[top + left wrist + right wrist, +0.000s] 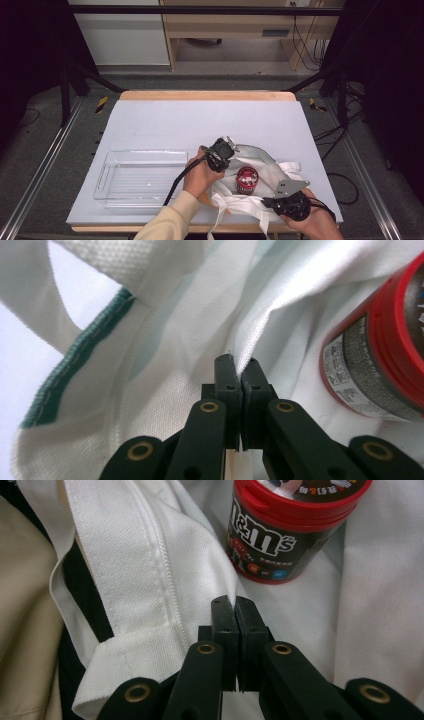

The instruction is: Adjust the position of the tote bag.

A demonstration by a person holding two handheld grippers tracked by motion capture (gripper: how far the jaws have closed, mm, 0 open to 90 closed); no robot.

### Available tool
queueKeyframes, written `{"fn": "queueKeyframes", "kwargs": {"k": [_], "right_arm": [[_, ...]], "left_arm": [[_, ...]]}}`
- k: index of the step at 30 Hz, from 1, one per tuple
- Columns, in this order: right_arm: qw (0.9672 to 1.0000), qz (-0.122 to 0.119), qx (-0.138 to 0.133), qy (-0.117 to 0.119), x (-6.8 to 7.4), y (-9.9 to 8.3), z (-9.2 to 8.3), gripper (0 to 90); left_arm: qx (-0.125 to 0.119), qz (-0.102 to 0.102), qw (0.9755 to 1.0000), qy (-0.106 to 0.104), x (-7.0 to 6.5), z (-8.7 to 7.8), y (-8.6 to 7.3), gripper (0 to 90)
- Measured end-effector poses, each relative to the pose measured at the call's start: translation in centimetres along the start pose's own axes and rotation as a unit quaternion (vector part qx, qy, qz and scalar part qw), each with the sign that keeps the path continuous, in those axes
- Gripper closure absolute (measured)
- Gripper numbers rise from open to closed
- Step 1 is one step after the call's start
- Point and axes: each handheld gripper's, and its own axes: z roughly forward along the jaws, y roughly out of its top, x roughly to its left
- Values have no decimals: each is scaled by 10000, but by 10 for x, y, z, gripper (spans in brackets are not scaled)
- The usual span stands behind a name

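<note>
Two tools (239,367) (234,605) pinch woven white bag (270,167); glossy round candy tub (247,179).

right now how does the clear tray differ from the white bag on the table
The clear tray is rigid, see-through plastic with a straight rim; the white bag is soft, opaque woven cloth, crumpled.
The tray sits apart on the left with nothing visible in it; the bag has a red-lidded candy tub standing amid its folds.
The tray is untouched; the left claw and right claw are each shut on the bag's fabric.
Both rest on the pale table.
</note>
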Motion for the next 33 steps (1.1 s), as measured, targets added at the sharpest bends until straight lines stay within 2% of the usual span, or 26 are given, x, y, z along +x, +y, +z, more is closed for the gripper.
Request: {"fn": "queueKeyframes", "kwargs": {"k": [7,13,16,21,27,29,31,33], "right_arm": [[9997,-197,51,97,7,-2,-4,895],[9988,-378,159,256,15,-5,-7,896],[9982,-454,215,321,17,-6,-5,896],[9980,-392,271,419,15,-8,0,896],[9983,-276,314,413,10,-8,4,892],[9986,-242,253,399,9,-7,3,885],[9989,-220,169,367,7,-5,0,824],[9995,-107,68,278,4,-2,-4,688]], "left_arm": [[-30,-47,9999,86,2,-2,0,888],[-162,-100,9996,214,2,-3,2,889],[-114,-125,9995,263,2,-2,2,889],[-65,-233,9995,220,5,3,2,888],[-49,-201,9996,178,4,3,2,877],[-131,-192,9995,207,3,0,1,845],[-284,-152,9991,261,0,-8,-1,789],[-379,-147,9988,280,-1,-15,-2,703]]}}
